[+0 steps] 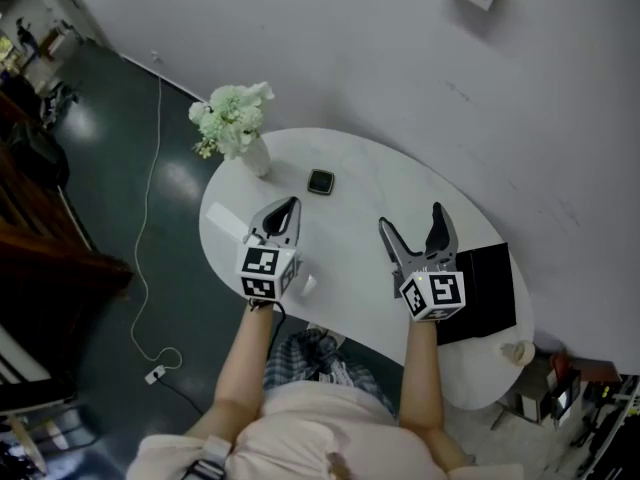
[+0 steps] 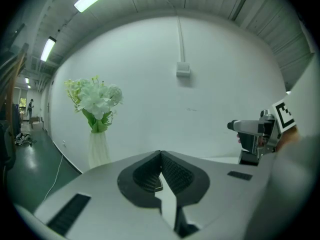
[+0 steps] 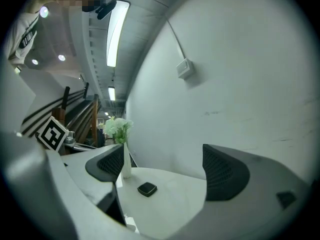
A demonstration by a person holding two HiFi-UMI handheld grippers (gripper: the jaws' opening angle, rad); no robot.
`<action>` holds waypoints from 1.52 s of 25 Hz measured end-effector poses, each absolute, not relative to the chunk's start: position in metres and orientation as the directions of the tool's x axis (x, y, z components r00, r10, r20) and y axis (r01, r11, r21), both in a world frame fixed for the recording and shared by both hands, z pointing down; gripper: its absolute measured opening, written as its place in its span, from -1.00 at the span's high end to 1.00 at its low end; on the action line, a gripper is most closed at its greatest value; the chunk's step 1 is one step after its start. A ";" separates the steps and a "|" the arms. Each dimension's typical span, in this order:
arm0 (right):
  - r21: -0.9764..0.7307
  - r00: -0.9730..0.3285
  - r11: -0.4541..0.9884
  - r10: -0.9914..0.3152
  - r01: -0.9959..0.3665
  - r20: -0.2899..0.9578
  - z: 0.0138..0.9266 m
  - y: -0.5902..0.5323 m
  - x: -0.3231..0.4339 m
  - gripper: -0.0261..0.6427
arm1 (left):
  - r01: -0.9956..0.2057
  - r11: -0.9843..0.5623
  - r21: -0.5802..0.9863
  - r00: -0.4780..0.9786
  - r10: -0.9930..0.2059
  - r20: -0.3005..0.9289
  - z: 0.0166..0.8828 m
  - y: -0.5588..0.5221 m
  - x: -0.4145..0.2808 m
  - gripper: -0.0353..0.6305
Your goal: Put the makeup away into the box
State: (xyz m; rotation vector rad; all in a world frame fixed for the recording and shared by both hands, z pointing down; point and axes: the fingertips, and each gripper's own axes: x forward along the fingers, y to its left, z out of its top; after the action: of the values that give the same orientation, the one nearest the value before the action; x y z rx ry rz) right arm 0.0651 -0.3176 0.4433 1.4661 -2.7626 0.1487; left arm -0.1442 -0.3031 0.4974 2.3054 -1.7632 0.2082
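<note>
A small black square makeup compact [image 1: 320, 181] lies on the white oval table [image 1: 350, 168], ahead of both grippers; the right gripper view shows the compact [image 3: 147, 188] between and beyond the jaws. A flat black box [image 1: 492, 273] sits at the table's right end. My left gripper [image 1: 292, 205] hovers over the table's left half, jaws shut with nothing seen between them [image 2: 161, 156]. My right gripper [image 1: 410, 218] is open and empty [image 3: 162, 169], just left of the box.
A white vase of white flowers [image 1: 238, 128] stands at the table's far left, seen also as the vase [image 2: 98, 146] in the left gripper view. A flat white item [image 1: 228, 220] lies near the left rim. The wall runs close behind the table. A cable [image 1: 150, 218] trails on the dark floor.
</note>
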 end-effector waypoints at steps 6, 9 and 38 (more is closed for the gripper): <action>-0.068 -0.667 0.664 -0.737 -0.744 0.110 0.466 -0.361 -0.010 -0.53 | -0.981 -0.154 0.117 0.180 -0.948 0.263 0.512 -0.333 -0.178 0.82; -0.068 -0.697 0.697 -0.697 -0.714 0.168 0.491 -0.386 -0.042 -0.52 | -0.982 -0.127 0.141 0.163 -0.944 0.288 0.530 -0.350 -0.191 0.82; -0.048 -0.471 0.609 -0.558 -0.792 0.683 0.695 -0.436 -0.137 -0.41 | -0.976 -0.077 0.202 0.155 -0.899 0.409 0.630 -0.372 -0.229 0.82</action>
State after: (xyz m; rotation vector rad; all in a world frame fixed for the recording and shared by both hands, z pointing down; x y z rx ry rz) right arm -0.1367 -0.4363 0.6951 1.0582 -2.2024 0.4797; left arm -0.2294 -0.3719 0.6297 2.0177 -1.7832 0.2453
